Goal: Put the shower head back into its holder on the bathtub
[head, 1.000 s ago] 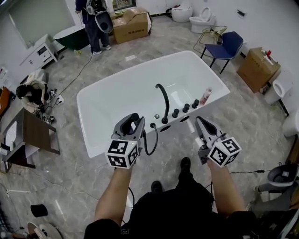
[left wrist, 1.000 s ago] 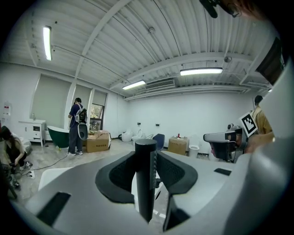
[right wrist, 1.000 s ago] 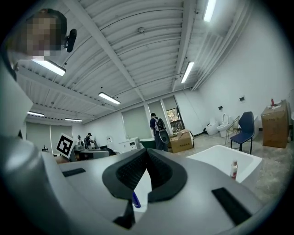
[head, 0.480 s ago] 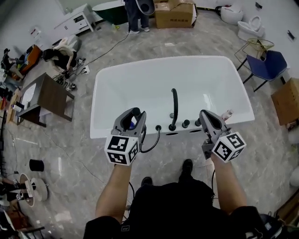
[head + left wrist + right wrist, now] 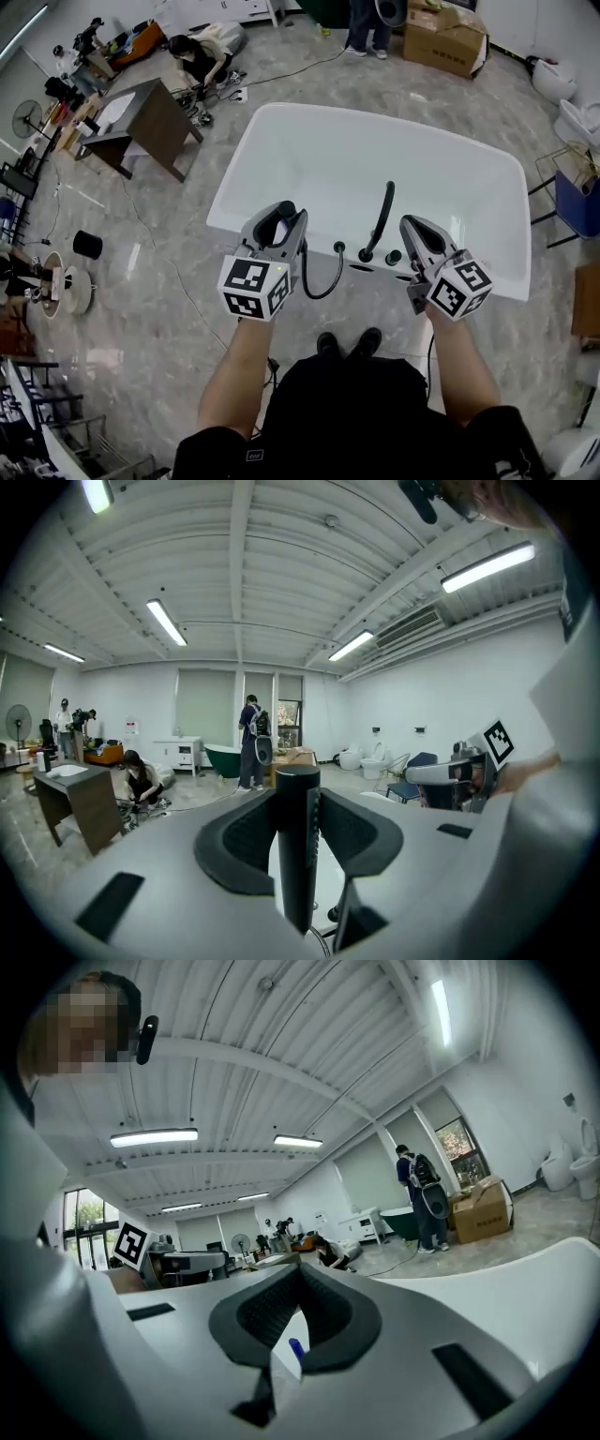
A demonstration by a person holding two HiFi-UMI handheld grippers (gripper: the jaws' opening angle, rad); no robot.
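A white bathtub (image 5: pixel 281 150) lies ahead, with a black curved spout (image 5: pixel 382 217) and knobs (image 5: pixel 394 256) on its near rim. My left gripper (image 5: pixel 284 214) hangs over that rim, left of the spout, shut on the black shower head (image 5: pixel 281 208). Its black hose (image 5: pixel 323 279) loops down and back up to the rim. In the left gripper view the shower head (image 5: pixel 298 846) stands upright between the pads of the left gripper (image 5: pixel 298 799). My right gripper (image 5: pixel 412 227) is right of the spout, with jaw tips touching and nothing held. The right gripper (image 5: pixel 298 1274) points level across the tub.
A brown table (image 5: pixel 141 117) and a crouching person (image 5: pixel 202 56) are at the far left. A standing person (image 5: pixel 366 19) and a cardboard box (image 5: pixel 450 37) are behind the tub. A blue chair (image 5: pixel 577 202) stands at the right. Cables run over the floor at the left.
The view has swung round, so the tub now lies slanted. Both grippers have turned with it, the right one moving farther, towards the rim by the knobs. The left still grips the shower head.
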